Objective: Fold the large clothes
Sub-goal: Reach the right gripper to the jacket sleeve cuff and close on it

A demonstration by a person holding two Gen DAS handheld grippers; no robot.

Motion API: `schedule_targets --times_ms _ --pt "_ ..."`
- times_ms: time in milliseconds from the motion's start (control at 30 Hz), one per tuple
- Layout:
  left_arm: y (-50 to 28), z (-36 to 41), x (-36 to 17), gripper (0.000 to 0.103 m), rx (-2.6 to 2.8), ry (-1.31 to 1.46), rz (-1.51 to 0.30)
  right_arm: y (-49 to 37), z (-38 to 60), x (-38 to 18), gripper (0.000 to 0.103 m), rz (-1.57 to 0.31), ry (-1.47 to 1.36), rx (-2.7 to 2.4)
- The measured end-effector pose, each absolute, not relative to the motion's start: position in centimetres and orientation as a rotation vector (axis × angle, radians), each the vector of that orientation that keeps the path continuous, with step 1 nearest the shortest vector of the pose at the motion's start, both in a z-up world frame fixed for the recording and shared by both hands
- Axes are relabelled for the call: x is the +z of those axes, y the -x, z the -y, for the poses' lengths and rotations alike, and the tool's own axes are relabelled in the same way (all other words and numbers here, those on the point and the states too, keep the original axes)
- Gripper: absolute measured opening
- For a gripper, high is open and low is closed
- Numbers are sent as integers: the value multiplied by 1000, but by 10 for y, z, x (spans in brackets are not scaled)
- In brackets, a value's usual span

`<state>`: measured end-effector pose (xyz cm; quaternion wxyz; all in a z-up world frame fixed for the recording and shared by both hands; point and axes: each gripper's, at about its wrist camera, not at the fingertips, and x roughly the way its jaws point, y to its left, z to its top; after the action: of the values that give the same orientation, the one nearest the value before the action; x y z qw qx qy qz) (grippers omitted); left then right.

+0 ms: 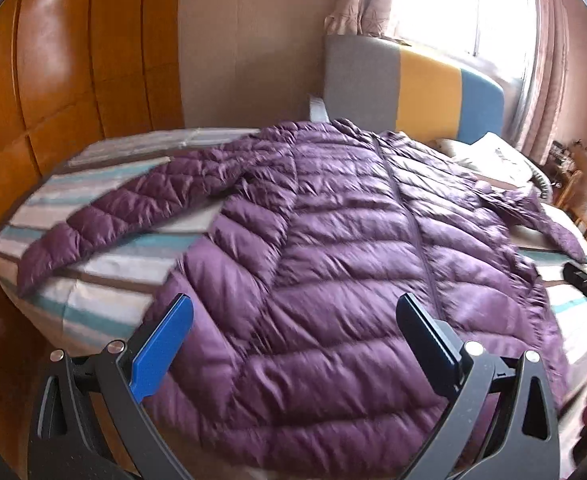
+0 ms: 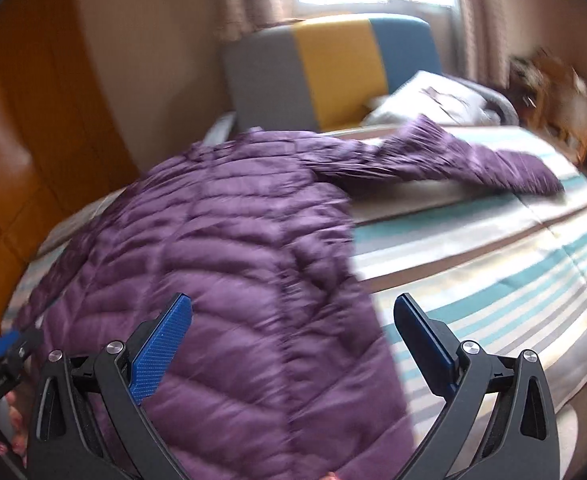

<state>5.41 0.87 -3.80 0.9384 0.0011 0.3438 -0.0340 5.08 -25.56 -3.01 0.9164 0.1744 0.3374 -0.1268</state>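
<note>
A striped bed (image 1: 105,300) fills both views, its grey, yellow and blue headboard (image 1: 413,92) against the far wall under a bright window. Spread flat across the bedding lies the purple puffer jacket (image 1: 333,280), collar toward the headboard and hem toward the cameras, closed down the middle. Its left sleeve (image 1: 133,208) stretches out over the stripes toward the wooden wardrobe; the right sleeve (image 2: 473,160) reaches out the other way, near a pillow (image 2: 433,100). Nothing looks folded yet: both sleeves lie out and the body is at full length, so the whole fold seems left to do. The left gripper (image 1: 293,344) hangs over the hem with its jaws wide and nothing between them; the right gripper (image 2: 293,344) hangs over the jacket's right edge, likewise wide and empty
</note>
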Motion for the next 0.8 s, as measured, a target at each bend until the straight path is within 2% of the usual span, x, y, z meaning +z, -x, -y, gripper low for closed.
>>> schedule_targets --times_ms 233,300,367,433,800 --pt "-106 -23 -51 101 -3 -59 -700 -72 357 -61 99 -699 -579 -394" --pt "-120 -28 -56 101 18 -70 -695 -77 383 -68 92 -689 -642 -428" --pt "-131 -30 -61 101 50 -95 -696 -84 409 -76 78 -678 -700 -464" --pt "-140 -32 -65 101 58 -108 -695 -91 432 -83 75 -661 -753 -495" --pt "-149 -18 -98 101 40 -156 -748 -112 521 -107 74 -540 -971 -632"
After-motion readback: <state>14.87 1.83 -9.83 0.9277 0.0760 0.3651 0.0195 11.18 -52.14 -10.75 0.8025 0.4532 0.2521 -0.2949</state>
